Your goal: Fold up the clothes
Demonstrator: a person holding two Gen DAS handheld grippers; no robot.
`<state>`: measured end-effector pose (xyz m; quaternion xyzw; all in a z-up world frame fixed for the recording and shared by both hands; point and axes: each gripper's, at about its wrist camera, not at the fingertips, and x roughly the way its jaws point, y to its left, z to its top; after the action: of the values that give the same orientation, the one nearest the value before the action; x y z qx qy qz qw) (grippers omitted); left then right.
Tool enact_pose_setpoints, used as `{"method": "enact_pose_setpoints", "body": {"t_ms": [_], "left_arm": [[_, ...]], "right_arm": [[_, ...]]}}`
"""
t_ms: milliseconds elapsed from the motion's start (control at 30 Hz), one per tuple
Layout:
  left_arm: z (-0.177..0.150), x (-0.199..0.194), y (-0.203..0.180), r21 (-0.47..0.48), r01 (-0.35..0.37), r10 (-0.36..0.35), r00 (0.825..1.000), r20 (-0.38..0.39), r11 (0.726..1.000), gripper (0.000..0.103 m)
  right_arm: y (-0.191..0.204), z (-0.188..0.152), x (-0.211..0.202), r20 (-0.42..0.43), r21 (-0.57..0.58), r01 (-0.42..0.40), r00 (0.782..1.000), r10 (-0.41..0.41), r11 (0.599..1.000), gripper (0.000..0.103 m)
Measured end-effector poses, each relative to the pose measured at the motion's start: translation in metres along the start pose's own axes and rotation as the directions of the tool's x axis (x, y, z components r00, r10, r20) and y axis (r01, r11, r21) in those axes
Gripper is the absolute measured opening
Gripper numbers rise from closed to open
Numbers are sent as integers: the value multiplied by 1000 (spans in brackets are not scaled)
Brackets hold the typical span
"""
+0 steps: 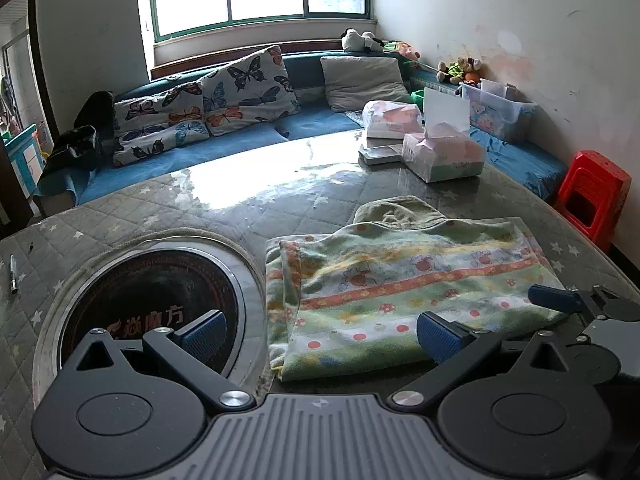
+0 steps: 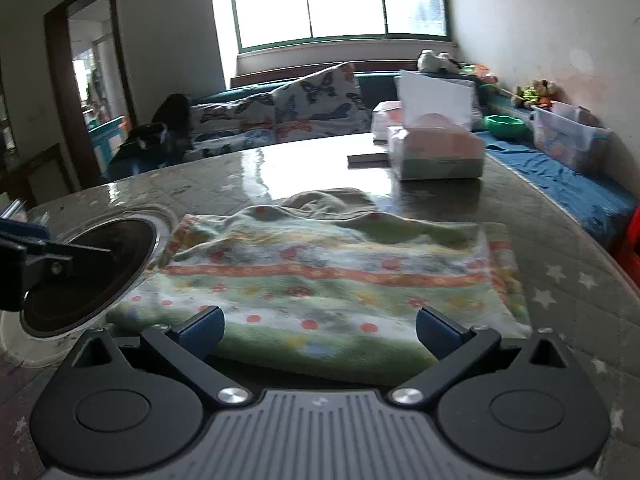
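A small green garment (image 1: 400,280) with orange stripes and red mushroom prints lies folded flat on the table; its plain olive hood (image 1: 396,210) sticks out at the far side. My left gripper (image 1: 320,334) is open, low over the garment's near left corner, with nothing between its fingers. A blue pad (image 1: 556,299) of my right gripper rests at the garment's near right corner. In the right wrist view the garment (image 2: 332,276) spreads just ahead of my open right gripper (image 2: 320,330), which holds nothing. The left gripper's finger (image 2: 28,250) shows at the left edge.
The round table (image 1: 280,200) has a grey star-quilted cover under a glossy sheet. A round dark recess (image 1: 152,304) sits left of the garment. Tissue packs (image 1: 444,156) stand at the far side, and a pen (image 1: 13,274) lies far left. A blue sofa (image 1: 280,124) and a red stool (image 1: 592,196) are beyond.
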<state>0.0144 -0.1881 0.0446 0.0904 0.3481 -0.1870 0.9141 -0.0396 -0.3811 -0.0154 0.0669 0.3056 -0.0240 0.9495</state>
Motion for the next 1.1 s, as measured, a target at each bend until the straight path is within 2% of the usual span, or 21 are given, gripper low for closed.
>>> {"method": "enact_pose_setpoints", "body": {"t_ms": [433,1100], "left_arm": [[-12,-12,0,12,11,-11,1000,1,1000,103],[-48,-17,7,2,32,-32,998,-46,999,103]], "right_arm": [[-2,-5,-21,-2,51,51,999,-51,997,103],[11,-22,-38,-41,97,139,990,-135,986,103]]}}
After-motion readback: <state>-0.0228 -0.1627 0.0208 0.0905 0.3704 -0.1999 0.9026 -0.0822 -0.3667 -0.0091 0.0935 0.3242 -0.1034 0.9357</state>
